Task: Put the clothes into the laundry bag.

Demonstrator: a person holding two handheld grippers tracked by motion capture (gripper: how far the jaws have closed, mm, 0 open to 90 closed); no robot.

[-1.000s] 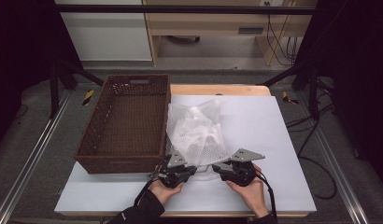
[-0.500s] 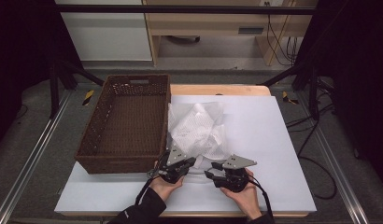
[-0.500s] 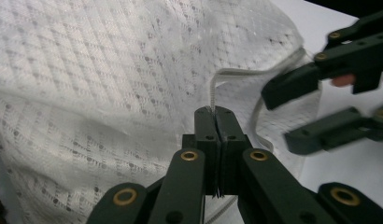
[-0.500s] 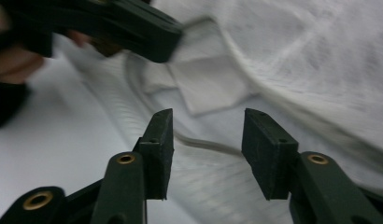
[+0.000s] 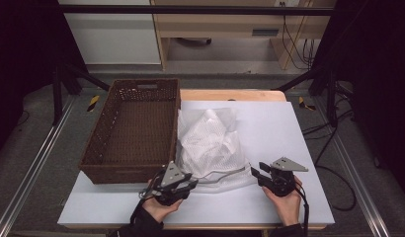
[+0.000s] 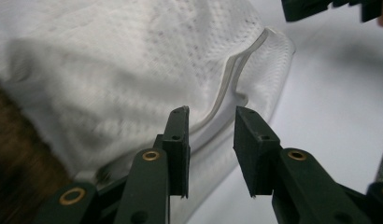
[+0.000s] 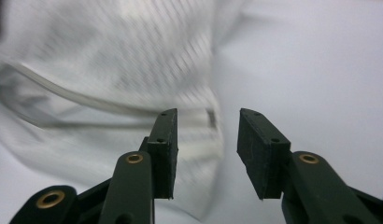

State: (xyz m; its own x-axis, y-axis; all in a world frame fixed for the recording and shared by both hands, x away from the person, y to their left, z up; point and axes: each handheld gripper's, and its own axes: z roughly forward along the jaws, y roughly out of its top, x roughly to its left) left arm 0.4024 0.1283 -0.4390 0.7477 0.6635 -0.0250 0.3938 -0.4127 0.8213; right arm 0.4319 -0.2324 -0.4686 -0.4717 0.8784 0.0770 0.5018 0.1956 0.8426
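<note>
place: lab | signs: black frame rails (image 5: 37,163), loose cables (image 5: 289,39)

Bright tabletop, dark surroundings, blurred close-ups.

a brown woven basket (image 5: 134,131) stands on the left half of the table (image 5: 289,128), its long side running from the near edge toward the far edge. a white sheet (image 5: 269,123) covers most of the tabletop, leaving a strip of bare wood (image 5: 230,95) along the far edge.
</note>
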